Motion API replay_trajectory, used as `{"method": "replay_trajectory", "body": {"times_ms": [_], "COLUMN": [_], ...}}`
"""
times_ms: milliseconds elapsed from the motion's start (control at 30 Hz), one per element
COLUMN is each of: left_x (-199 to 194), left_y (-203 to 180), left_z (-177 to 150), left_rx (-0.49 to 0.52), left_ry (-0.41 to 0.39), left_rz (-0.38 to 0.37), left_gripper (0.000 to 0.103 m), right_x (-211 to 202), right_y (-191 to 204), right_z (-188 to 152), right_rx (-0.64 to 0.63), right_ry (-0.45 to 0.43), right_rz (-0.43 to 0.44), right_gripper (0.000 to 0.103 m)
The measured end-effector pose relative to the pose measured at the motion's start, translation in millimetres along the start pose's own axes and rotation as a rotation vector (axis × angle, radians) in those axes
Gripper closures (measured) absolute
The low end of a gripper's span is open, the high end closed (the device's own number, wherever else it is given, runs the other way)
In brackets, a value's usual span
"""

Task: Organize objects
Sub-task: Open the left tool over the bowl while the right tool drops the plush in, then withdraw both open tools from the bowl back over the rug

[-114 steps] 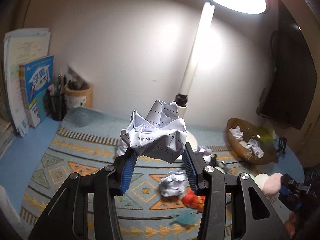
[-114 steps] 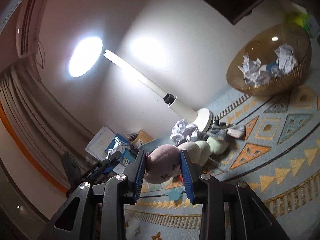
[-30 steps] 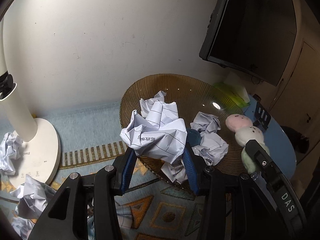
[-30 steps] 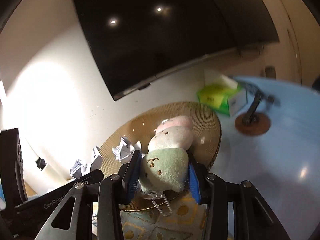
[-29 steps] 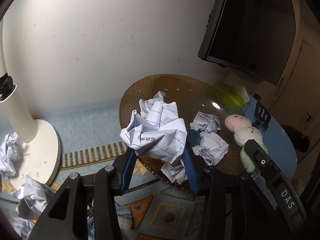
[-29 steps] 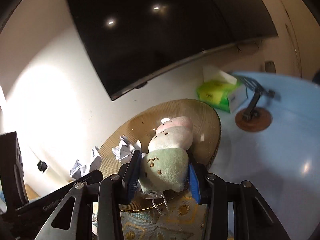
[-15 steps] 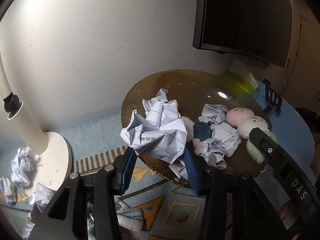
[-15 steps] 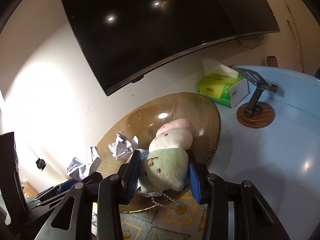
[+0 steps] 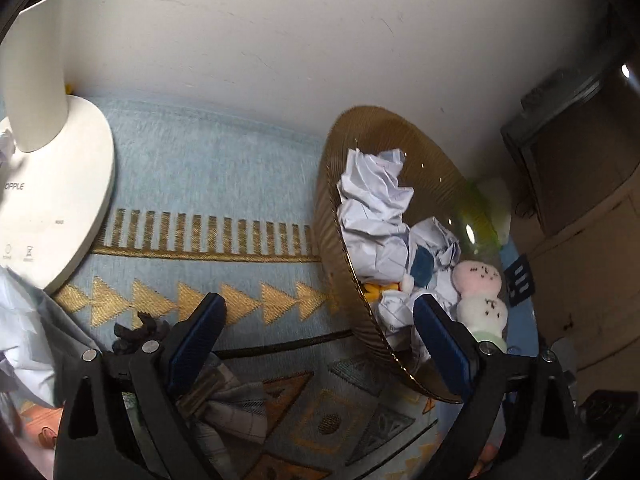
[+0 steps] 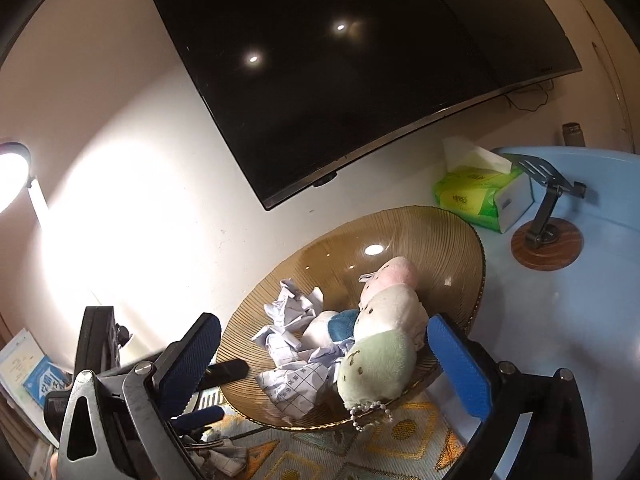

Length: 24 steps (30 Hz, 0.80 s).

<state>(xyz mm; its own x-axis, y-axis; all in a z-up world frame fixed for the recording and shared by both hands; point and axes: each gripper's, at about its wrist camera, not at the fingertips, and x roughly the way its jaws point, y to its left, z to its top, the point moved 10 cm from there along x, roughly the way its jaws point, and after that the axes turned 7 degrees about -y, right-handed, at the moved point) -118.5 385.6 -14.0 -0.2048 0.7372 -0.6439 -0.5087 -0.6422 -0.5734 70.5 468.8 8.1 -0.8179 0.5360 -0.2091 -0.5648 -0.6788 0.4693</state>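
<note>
Both tools stand with their fingers spread wide and nothing between the pads. The left gripper (image 9: 320, 332) frames bare patterned mat (image 9: 208, 184) in its gap; the amber glass bowl (image 9: 332, 216) lies ahead of and just beyond its right finger, whose blue pad overlaps the near rim in the left wrist view. Inside the bowl sit several crumpled paper balls (image 9: 376, 208), a small blue-and-white plush (image 9: 420, 266) and the three-ball plush skewer (image 9: 478, 280) — pink, white and green segments in a row. In the right wrist view the right gripper (image 10: 324, 360) brackets that skewer: the green end ball (image 10: 376, 368) lies between the fingertips, nearer the right pad, apart from both, with its bead chain (image 10: 370, 410) hanging over the bowl rim (image 10: 478, 280) toward the camera. Judged from this layout, the deposit step for both carried items is complete and the task is partly done. Items remain outside the bowl: a grey plaid cloth (image 9: 228, 404) under and behind the left finger, a dark tangled object (image 9: 136, 330) just beside that finger's tip, and white crumpled paper (image 9: 24, 336) at the far left, next to the lamp base (image 9: 60, 200). The next pick probably lies on that side — the left tool is the closer one.
</note>
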Motion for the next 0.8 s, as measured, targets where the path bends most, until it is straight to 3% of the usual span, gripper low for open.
{"method": "replay_trajectory", "body": {"times_ms": [67, 233, 300, 533, 667, 800], "left_x": [-16, -99, -140, -303, -403, -452], "left_y": [7, 7, 11, 42, 67, 105], "left_z": [12, 59, 75, 93, 83, 73], "left_rx": [-0.034, -0.037, -0.052, -0.126, -0.080, -0.076], "left_ry": [-0.034, -0.256, -0.357, -0.592, -0.820, -0.916], "left_rz": [0.010, -0.015, -0.026, -0.007, 0.127, 0.304], "left_gripper": [0.008, 0.007, 0.001, 0.001, 0.000, 0.000], "right_x": [-1, -12, -15, -24, -35, -39], "right_y": [5, 20, 26, 44, 56, 67], "right_z": [1, 7, 8, 8, 13, 10], "right_rx": [0.005, -0.086, -0.137, -0.282, -0.290, -0.241], "right_ry": [-0.004, -0.064, -0.085, -0.118, -0.151, -0.105], "right_rz": [0.029, 0.043, 0.035, 0.019, 0.076, 0.168], "right_gripper": [0.000, 0.000, 0.000, 0.000, 0.000, 0.000]}}
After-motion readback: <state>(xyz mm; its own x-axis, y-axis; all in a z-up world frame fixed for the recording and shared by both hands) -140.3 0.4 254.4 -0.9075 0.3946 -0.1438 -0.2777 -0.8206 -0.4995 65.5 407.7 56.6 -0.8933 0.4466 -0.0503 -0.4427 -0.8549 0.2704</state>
